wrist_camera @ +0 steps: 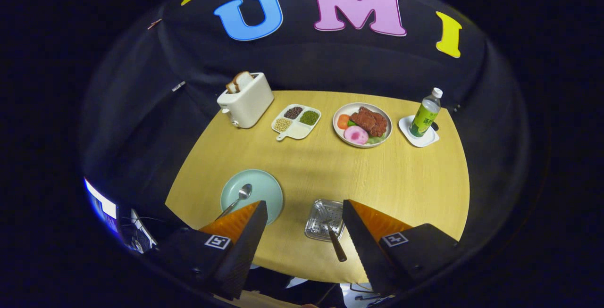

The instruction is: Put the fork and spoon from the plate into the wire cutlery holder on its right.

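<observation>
Gripper (302, 218): you are holding its fingers spread wide, gripping nothing, above the table's near edge.
Wire cutlery holder (324, 219): sitting between your fingers, a dark-handled utensil (336, 245) already standing in it.
Plate (264, 190): lying left of the holder, partly under your left finger.
Spoon (238, 197): resting on that plate.
Far side: toaster (246, 100), food dish (362, 124), bottle (425, 112) beyond the holder.
</observation>
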A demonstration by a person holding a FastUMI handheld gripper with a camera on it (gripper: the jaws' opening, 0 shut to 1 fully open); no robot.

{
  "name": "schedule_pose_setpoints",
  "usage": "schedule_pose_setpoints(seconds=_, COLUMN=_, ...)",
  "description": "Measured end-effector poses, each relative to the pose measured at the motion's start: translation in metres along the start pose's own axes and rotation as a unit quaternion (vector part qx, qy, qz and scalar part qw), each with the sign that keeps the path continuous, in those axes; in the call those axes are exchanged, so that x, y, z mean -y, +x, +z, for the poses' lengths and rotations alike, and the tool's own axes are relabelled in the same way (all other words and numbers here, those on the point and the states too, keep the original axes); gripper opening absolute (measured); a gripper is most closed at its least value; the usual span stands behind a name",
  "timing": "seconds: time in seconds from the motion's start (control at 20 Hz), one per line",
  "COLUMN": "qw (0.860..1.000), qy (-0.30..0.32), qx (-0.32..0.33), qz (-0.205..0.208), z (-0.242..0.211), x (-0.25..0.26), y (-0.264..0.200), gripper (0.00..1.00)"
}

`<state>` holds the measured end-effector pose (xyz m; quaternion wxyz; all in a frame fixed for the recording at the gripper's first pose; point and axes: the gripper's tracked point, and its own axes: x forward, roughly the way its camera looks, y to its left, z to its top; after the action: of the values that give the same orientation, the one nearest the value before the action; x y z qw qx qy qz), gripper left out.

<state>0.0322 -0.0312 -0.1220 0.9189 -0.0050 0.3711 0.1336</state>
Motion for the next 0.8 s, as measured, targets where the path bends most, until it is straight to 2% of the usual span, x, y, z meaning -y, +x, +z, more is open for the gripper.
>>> schedule_pose_setpoints(seconds=0.25, qw=1.000, qy=0.007, qx=0.026, qz=0.005, z=-0.001, x=-0.039, y=0.005, gripper=0.99)
schedule_pose_setpoints(seconds=0.45, qw=1.000, qy=0.016, qx=0.001, qz=0.024, z=-0.022, x=-0.080, y=0.031, gripper=0.99)
schedule_pose_setpoints(seconds=0.8, qw=0.998, qy=0.000, qx=-0.054, qz=0.018, z=-0.059, x=-0.137, y=0.094, gripper=0.99)
